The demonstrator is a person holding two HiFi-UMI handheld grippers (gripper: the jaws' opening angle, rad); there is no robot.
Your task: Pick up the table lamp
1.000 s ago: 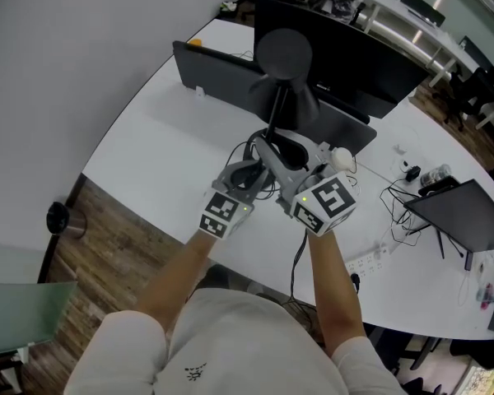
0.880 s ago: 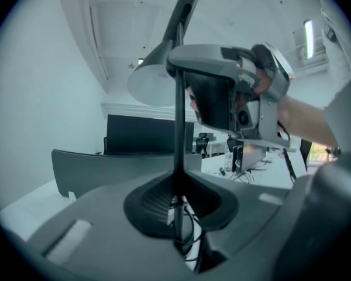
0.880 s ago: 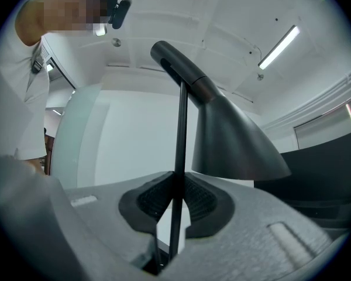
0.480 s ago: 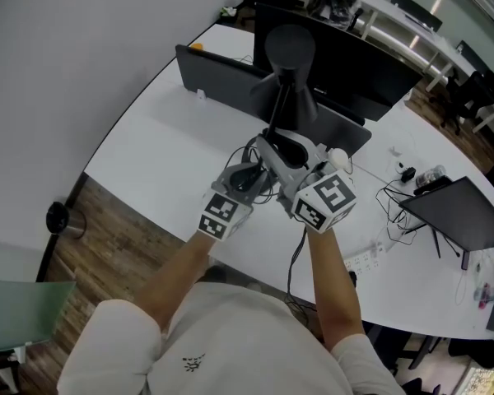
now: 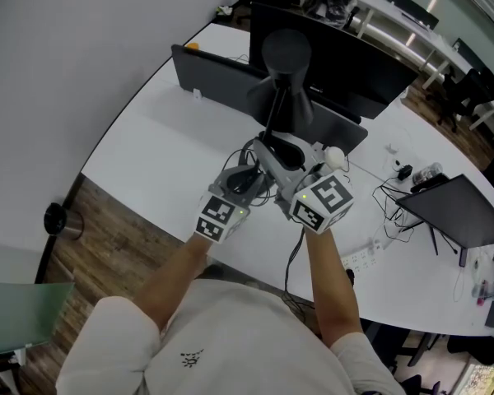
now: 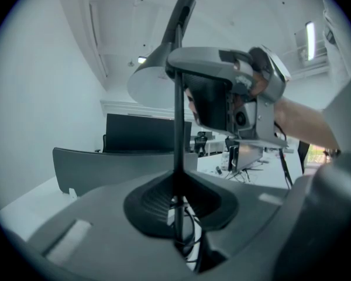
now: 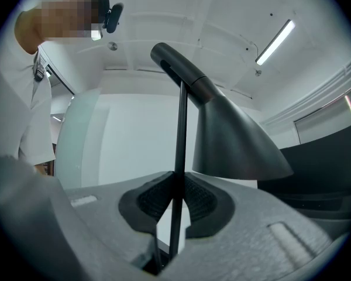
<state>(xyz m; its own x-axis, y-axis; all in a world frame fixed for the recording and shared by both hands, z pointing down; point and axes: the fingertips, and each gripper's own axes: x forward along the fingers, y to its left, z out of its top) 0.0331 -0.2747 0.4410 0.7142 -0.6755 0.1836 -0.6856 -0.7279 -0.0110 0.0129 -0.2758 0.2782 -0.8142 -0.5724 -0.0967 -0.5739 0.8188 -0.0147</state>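
Observation:
The table lamp has a dark grey cone shade (image 5: 284, 85) on a thin black stem (image 5: 274, 126). In the head view both grippers meet at the lower stem, and they hide the lamp's base. My left gripper (image 5: 262, 156) is shut on the stem from the left. In the left gripper view the stem (image 6: 177, 127) runs up between the black pads of the left gripper (image 6: 178, 206). My right gripper (image 5: 288, 159) grips the same stem from the right. The right gripper view shows the stem (image 7: 179, 157) pinched in the right gripper (image 7: 174, 206), with the shade (image 7: 234, 139) above.
The white table (image 5: 165, 155) carries a black monitor (image 5: 346, 64) and a dark panel (image 5: 214, 68) behind the lamp. At the right stands another dark screen (image 5: 465, 212). A white mouse (image 5: 336, 155), a power strip (image 5: 366, 260) and cables (image 5: 292, 249) lie near my hands. A bin (image 5: 58, 218) stands on the floor.

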